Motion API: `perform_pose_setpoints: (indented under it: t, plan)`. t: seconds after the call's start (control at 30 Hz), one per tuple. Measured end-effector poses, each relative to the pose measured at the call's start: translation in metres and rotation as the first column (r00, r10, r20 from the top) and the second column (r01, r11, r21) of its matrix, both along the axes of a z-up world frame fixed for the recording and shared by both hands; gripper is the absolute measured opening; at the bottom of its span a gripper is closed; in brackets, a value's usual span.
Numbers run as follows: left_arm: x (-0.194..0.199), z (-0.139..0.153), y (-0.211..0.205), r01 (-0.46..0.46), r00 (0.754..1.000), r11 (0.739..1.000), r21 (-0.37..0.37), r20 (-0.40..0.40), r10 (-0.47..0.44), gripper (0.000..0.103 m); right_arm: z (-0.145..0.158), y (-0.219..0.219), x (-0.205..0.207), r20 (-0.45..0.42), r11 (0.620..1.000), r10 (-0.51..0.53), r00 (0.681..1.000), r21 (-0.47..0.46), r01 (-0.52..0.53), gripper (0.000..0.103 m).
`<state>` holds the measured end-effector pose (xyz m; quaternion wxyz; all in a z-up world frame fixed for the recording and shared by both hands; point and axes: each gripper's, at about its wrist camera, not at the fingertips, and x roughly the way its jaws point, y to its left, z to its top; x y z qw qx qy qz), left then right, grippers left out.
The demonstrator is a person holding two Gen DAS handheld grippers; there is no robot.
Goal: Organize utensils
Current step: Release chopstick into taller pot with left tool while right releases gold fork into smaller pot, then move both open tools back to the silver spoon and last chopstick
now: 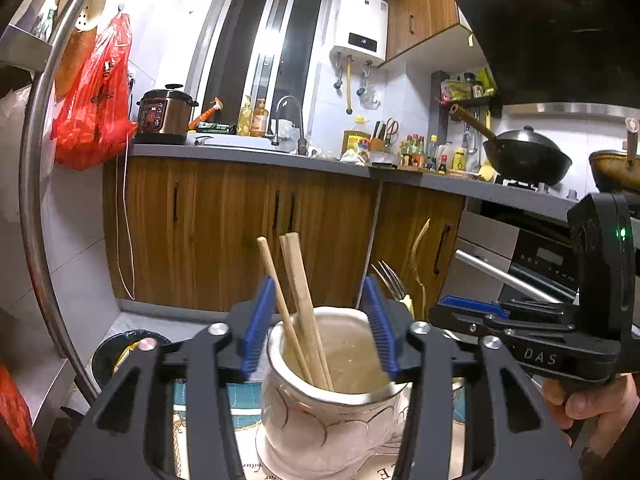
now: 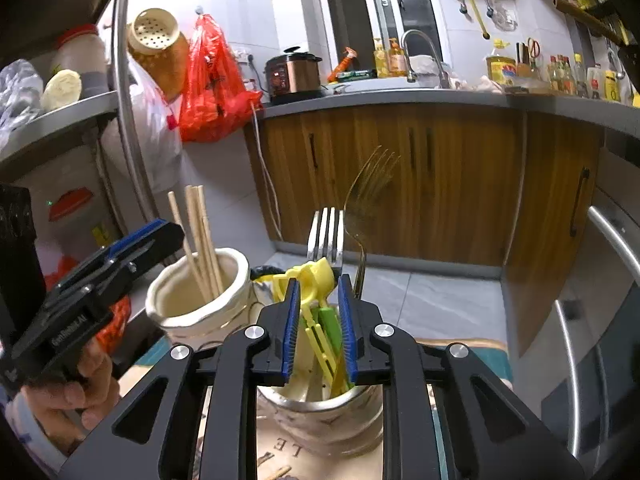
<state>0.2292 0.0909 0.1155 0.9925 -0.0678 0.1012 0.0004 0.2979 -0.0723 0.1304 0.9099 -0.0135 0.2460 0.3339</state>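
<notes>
Chopsticks (image 1: pixel 298 308) stood in cream cup (image 1: pixel 328 392); left gripper (image 1: pixel 318 334) apart, touching nothing. Right gripper (image 2: pixel 319 330) slightly apart around yellow utensil (image 2: pixel 320 280) (contact unclear). Risk: snagged handles, tipped holder on withdrawal.

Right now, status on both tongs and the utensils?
Left tongs open over the chopstick cup, chopsticks inside. Right tongs part open around yellow utensil in second cup. Forks close ahead.
</notes>
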Motion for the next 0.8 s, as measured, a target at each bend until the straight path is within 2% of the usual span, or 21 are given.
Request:
perform_pose_setpoints:
  t: [0.37,0.5,0.7,0.77,0.8]
  plan:
    - [-0.029,0.007,0.009,-0.010,1.000,1.000,0.013,0.022,0.010,0.067,0.006,-0.014,-0.031,0.023,1.000,-0.003,1.000,0.011,0.003,0.023]
    - [-0.042,0.003,0.015,-0.023,1.000,1.000,0.017,0.011,0.023,0.068,-0.001,-0.029,-0.039,0.007,0.999,-0.028,1.000,0.018,0.028,0.039]
    - [-0.061,-0.014,0.025,-0.035,0.996,0.999,0.016,-0.076,0.036,0.068,-0.025,-0.042,-0.049,-0.062,0.999,-0.048,0.997,-0.016,0.047,0.039]
    - [-0.062,-0.024,0.025,0.001,0.989,1.000,-0.009,-0.146,-0.002,0.058,-0.034,-0.045,-0.054,-0.089,0.999,-0.043,0.995,-0.034,0.040,0.039]
    - [-0.062,-0.028,0.024,0.012,0.985,1.000,-0.013,-0.170,-0.014,0.057,-0.041,-0.046,-0.057,-0.110,0.998,-0.040,0.993,-0.047,0.035,0.039]
